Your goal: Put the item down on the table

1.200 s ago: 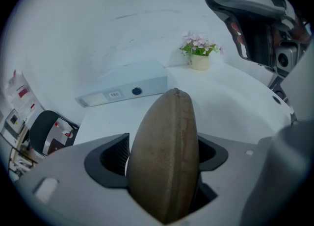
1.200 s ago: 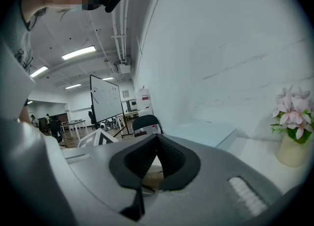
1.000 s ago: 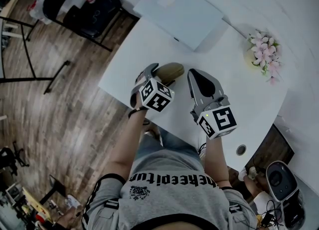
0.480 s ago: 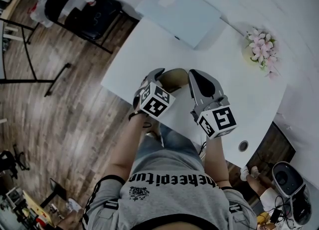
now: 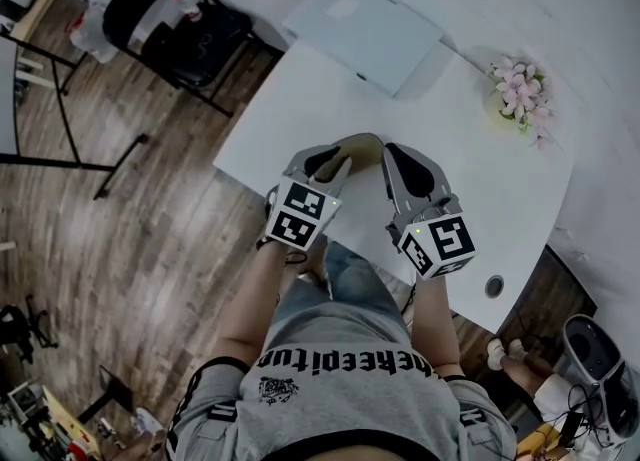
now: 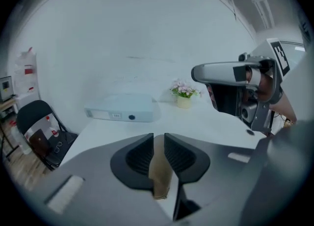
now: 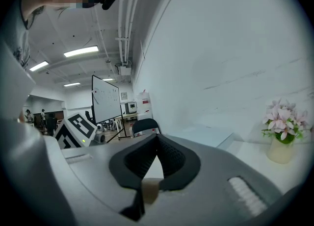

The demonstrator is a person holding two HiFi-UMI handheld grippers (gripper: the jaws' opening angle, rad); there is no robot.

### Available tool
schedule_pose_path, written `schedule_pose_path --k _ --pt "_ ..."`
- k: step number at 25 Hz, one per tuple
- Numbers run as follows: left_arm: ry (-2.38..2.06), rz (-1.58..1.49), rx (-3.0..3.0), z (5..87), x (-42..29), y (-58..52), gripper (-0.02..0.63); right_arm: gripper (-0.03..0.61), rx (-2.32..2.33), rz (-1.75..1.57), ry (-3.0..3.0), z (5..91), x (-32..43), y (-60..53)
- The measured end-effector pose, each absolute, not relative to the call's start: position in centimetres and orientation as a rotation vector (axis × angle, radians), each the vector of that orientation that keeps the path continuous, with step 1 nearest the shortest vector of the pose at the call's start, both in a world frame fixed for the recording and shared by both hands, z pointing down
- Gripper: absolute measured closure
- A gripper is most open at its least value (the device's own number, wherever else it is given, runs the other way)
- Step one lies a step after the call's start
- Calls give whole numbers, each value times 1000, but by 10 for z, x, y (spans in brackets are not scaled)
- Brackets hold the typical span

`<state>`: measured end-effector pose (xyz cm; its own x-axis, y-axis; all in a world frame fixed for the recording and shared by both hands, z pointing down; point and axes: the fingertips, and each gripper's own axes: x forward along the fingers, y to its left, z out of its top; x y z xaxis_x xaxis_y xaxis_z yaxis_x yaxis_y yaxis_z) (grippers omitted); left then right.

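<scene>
A flat tan item (image 5: 362, 144) hangs over the white table (image 5: 480, 179), between my two grippers. My left gripper (image 5: 335, 159) comes at it from the left. In the left gripper view its jaws (image 6: 158, 139) are closing and the pads press on both faces of the tan item (image 6: 159, 171). My right gripper (image 5: 395, 154) is just right of the item, its tip at the item's right end. Its jaws (image 7: 157, 139) meet at the tips. A tan scrap (image 7: 149, 190) shows low in the gap between them; I cannot tell whether it is gripped.
A pale flat box (image 5: 365, 29) lies at the table's far side. A pot of pink flowers (image 5: 520, 94) stands at the right rear. A black chair (image 5: 180, 19) stands on the wood floor to the left. A round cable hole (image 5: 494, 286) sits near the front right edge.
The left gripper has swung right and closed on the tan item. The item now sits between the two grippers. The right gripper has barely moved.
</scene>
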<state>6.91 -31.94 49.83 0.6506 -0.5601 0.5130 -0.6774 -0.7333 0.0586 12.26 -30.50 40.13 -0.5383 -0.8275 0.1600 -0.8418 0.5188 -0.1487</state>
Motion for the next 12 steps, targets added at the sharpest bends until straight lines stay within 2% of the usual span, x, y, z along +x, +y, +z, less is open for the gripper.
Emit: schedule_pose_path --k 3,12 --pt "-1077 613 2639 480 56 -316 598 577 1479 295 -2672 397 118 -295" --pt "-1178 437 2670 435 22 -290 598 577 1509 219 -2649 383 103 -265"
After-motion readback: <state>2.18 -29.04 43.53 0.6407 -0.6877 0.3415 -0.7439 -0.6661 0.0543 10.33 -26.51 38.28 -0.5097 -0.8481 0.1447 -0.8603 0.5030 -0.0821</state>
